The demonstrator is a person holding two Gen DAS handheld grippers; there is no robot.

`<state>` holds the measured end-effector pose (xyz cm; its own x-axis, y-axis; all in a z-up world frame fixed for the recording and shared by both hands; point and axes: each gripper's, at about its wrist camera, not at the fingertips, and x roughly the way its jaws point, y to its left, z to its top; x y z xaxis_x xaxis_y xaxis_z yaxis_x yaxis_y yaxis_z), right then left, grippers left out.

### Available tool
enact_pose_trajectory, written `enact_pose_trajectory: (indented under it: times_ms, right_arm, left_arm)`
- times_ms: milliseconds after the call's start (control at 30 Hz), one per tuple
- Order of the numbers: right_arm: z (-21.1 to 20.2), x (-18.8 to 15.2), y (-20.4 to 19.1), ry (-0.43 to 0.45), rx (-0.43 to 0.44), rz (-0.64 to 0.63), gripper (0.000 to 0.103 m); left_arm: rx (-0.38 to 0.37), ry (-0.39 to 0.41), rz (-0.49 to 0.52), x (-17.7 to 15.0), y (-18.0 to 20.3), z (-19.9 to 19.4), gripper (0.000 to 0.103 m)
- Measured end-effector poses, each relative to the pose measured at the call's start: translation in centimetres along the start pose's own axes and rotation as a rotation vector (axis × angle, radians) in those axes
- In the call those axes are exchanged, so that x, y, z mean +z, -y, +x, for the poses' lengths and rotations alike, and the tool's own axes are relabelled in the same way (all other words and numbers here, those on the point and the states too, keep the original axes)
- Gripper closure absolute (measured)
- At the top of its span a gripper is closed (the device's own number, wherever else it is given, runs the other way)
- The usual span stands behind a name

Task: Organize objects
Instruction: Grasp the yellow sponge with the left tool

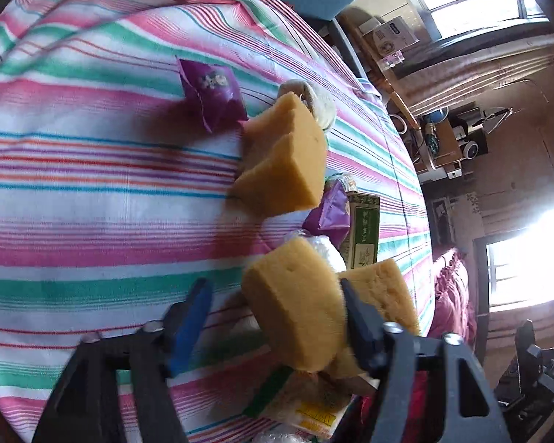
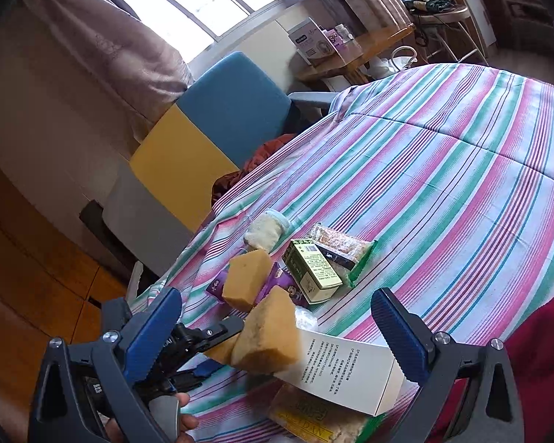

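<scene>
In the left wrist view, the left claw (image 1: 273, 328) has its jaws apart around a yellow foam sponge block (image 1: 295, 306); whether the pads press it cannot be told. A second yellow sponge (image 1: 288, 162) lies at 12 o'clock on the striped bedsheet (image 1: 92, 184).

In the right wrist view, the right claw (image 2: 277, 336) stands wide apart and empty; a green carton box (image 2: 312, 271) lies at 1 o'clock.

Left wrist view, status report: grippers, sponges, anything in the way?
Left gripper open around a sponge, not yet clamped. Right gripper open, gripping nothing. Second sponge crowds the left gripper's outer side.
</scene>
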<state>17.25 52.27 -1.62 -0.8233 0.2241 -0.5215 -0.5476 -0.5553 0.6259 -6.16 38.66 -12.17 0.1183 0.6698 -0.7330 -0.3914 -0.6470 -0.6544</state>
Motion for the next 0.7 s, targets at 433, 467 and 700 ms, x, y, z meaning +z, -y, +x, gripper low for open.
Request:
enact_pose_trajectory:
  times_ms: [433,467,700]
  right_arm:
    - [0.0,-0.1,-0.3,-0.007,-0.017,-0.01,0.0]
    - [0.0,-0.1,-0.3,-0.009,-0.019,-0.013,0.0]
    - [0.6,-0.4,-1.0,-0.038,-0.043,-0.051,0.0]
  left_arm:
    - [0.101,0.128,0.271,-4.6,1.4,-8.3,0.066]
    - [0.115,0.138,0.284,-4.9,1.5,-8.6,0.066]
    - [0.166,0.207,0.337,-7.7,-0.1,-13.4,0.066]
